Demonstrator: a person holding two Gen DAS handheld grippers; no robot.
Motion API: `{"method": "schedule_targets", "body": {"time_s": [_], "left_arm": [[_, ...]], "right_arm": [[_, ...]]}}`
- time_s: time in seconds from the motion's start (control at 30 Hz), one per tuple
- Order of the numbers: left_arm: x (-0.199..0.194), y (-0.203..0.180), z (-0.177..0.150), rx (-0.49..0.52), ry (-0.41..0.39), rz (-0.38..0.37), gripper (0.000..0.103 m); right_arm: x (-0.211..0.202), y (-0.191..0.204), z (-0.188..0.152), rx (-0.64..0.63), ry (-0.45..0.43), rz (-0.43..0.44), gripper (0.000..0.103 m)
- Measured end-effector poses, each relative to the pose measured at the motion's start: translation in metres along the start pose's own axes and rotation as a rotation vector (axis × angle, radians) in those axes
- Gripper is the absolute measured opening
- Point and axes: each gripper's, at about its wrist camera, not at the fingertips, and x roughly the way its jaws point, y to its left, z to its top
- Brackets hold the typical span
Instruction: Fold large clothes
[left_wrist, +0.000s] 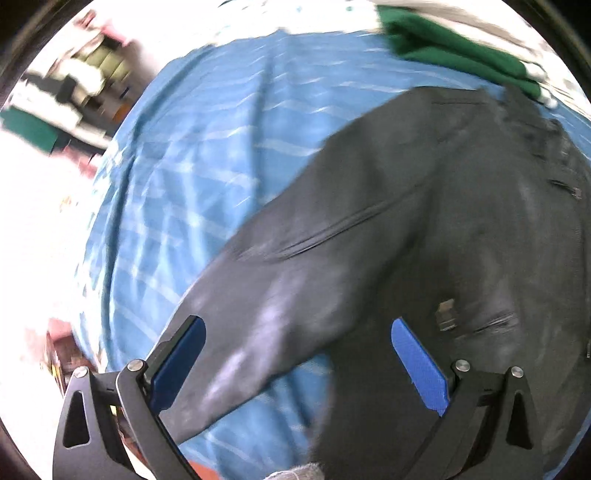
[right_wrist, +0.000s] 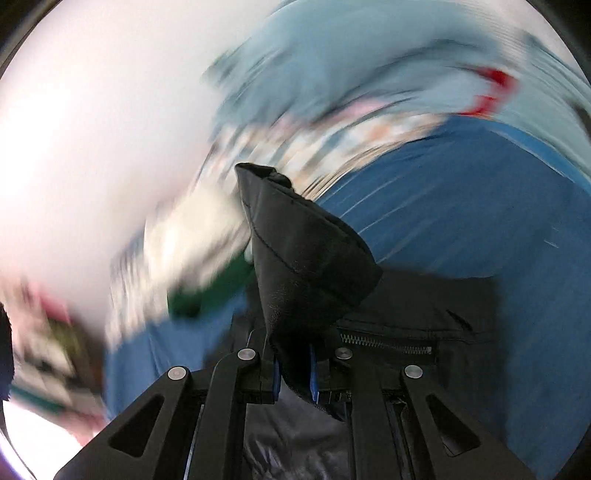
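Observation:
A black jacket (left_wrist: 424, 206) lies spread on a blue striped bedsheet (left_wrist: 207, 155), with one sleeve stretching toward the lower left. My left gripper (left_wrist: 295, 354) is open, its blue pads (left_wrist: 417, 365) wide apart above the sleeve, holding nothing. My right gripper (right_wrist: 293, 373) is shut on a fold of the black jacket (right_wrist: 303, 258), which stands up between its pads. The jacket's zipper (right_wrist: 384, 343) shows just beyond that gripper. The right wrist view is strongly blurred.
A folded green garment (left_wrist: 454, 48) lies at the far edge of the bed; it also shows blurred in the right wrist view (right_wrist: 207, 288). Blurred shelves and clutter (left_wrist: 70, 92) stand beside the bed on the left. The blue bedsheet (right_wrist: 461, 221) extends to the right.

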Motion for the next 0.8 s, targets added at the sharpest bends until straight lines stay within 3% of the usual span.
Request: {"method": "schedule_targets", "body": {"time_s": [0.1,0.27,0.3,0.33,0.43,0.53,0.63,0.8], "left_arm": [[0.016,0.039,-0.019,-0.064,0.047,0.033,0.103],[0.036,0.101,-0.054,-0.211,0.127,0.085,0.103],[0.039,0.113,-0.062,-0.252,0.149,0.096,0.103],[0.04,0.12,-0.069,-0.279,0.163,0.098,0.103],[0.047,0.143,-0.093,-0.403,0.221,0.066,0.103],[0.053,0.159,-0.114,-0.57,0.265,-0.041,0.102],[0.066,0.166,-0.132,-0.731,0.28,-0.165,0.102],[0.116,0.184,-0.149,-1.045,0.302,-0.378,0.102]], "right_arm": [[0.081,0.081,-0.056,-0.255,0.133,-0.06,0.011],[0.174,0.138,-0.136,-0.535,0.434,-0.153,0.016],[0.18,0.143,-0.147,-0.557,0.503,-0.122,0.025],[0.178,0.149,-0.151,-0.549,0.539,-0.073,0.042],[0.15,0.144,-0.141,-0.474,0.565,0.067,0.059],[0.11,0.122,-0.118,-0.372,0.56,0.163,0.061],[0.102,0.087,-0.085,-0.303,0.563,0.147,0.062],[0.132,0.055,-0.08,-0.229,0.646,0.069,0.062]]}}
